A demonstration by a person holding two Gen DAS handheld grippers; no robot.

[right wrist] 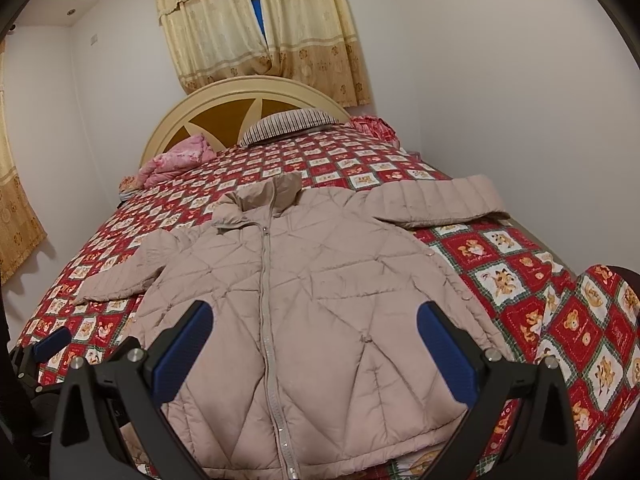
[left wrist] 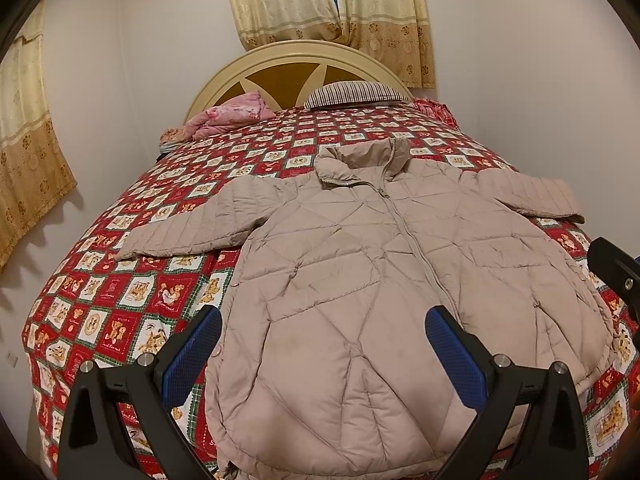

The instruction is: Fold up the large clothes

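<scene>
A beige quilted puffer jacket [left wrist: 360, 280] lies flat and zipped on the bed, collar toward the headboard, both sleeves spread sideways. It also shows in the right wrist view [right wrist: 320, 300]. My left gripper [left wrist: 324, 320] is open and empty, held above the jacket's lower left half. My right gripper [right wrist: 314, 316] is open and empty, held above the jacket's lower middle by the zip. The left sleeve [left wrist: 192, 228] reaches left; the right sleeve [right wrist: 444, 200] reaches right. The other gripper shows at the right edge of the left wrist view [left wrist: 616, 276] and at the left edge of the right wrist view [right wrist: 44, 348].
The bed has a red patchwork bedspread [left wrist: 120, 300] with bear pictures. At its head lie a pink bundle [left wrist: 232, 116], a striped pillow [left wrist: 352, 94] and a red cloth [left wrist: 434, 110] against a cream headboard [left wrist: 300, 56]. White walls and curtains [left wrist: 328, 4] surround the bed.
</scene>
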